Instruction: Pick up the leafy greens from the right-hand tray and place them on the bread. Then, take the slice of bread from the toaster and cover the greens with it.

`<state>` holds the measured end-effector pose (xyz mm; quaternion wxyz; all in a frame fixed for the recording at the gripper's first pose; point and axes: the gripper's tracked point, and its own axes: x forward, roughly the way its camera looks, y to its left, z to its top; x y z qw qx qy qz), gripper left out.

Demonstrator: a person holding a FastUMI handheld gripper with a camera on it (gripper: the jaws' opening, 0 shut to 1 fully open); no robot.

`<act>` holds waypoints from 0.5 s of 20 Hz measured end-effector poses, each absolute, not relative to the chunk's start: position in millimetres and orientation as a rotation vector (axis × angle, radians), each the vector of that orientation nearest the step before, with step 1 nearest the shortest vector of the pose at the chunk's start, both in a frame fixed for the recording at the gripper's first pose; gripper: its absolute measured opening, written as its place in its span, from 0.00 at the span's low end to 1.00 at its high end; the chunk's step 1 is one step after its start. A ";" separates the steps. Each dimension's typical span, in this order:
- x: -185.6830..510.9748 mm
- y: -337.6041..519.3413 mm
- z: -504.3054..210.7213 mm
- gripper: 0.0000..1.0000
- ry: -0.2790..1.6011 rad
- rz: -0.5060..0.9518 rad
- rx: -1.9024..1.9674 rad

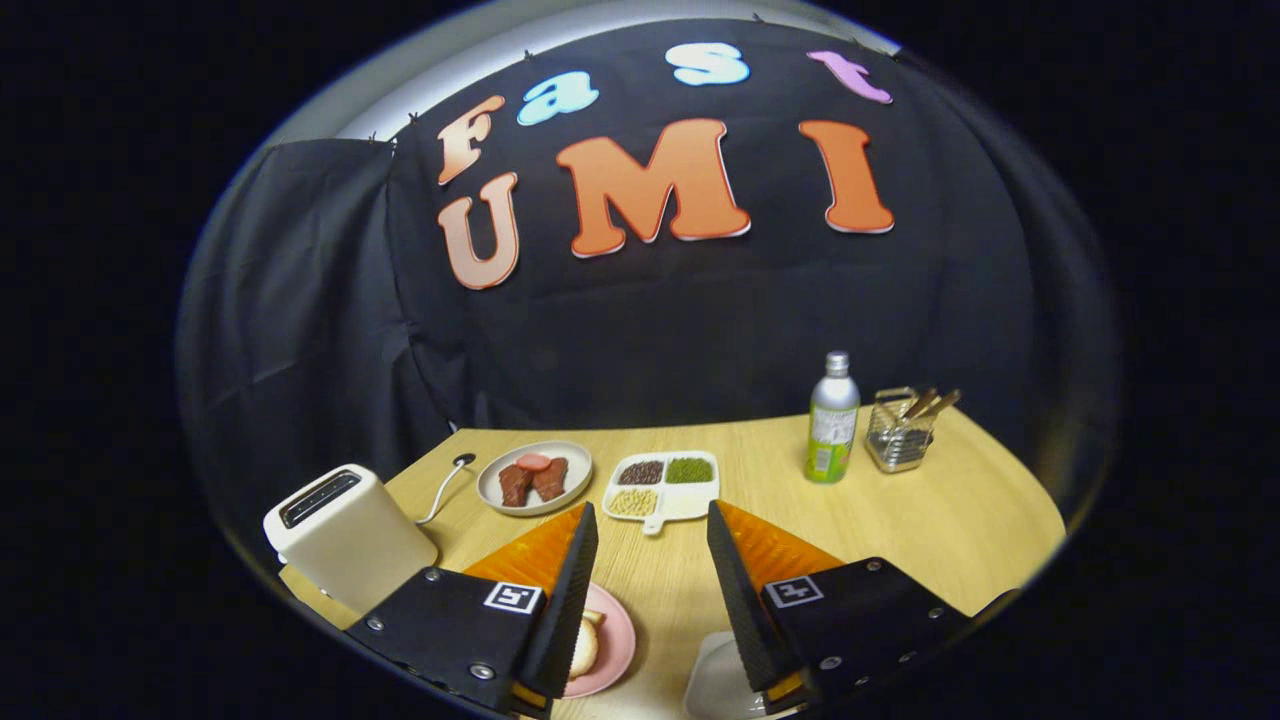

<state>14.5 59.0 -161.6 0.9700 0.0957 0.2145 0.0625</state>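
While the jaws of the gripper (pixel 650 560) hang spread and empty above the counter (pixel 900 510), nothing looks done: bread (pixel 585 645) lies bare on the pink plate (pixel 615 645), the toaster (pixel 345 535) untouched, greens presumably on the white tray (pixel 715 685) below.

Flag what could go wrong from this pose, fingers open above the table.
1. The gripper is open with nothing between the fingers; the pink plate with bread is half hidden under one finger, so aiming there is uncertain.
2. The toaster sits close beside that finger; a sideways swing could knock it.
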 end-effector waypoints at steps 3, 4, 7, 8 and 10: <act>19.5 46.0 -131.8 0.70 0.331 0.076 0.179; 19.4 39.4 -122.5 0.71 0.304 0.061 0.168; 20.5 24.3 -99.6 0.75 0.232 0.015 0.121; 21.3 23.9 -95.0 0.77 0.218 0.003 0.115; 21.6 24.8 -90.4 0.83 0.200 -0.005 0.112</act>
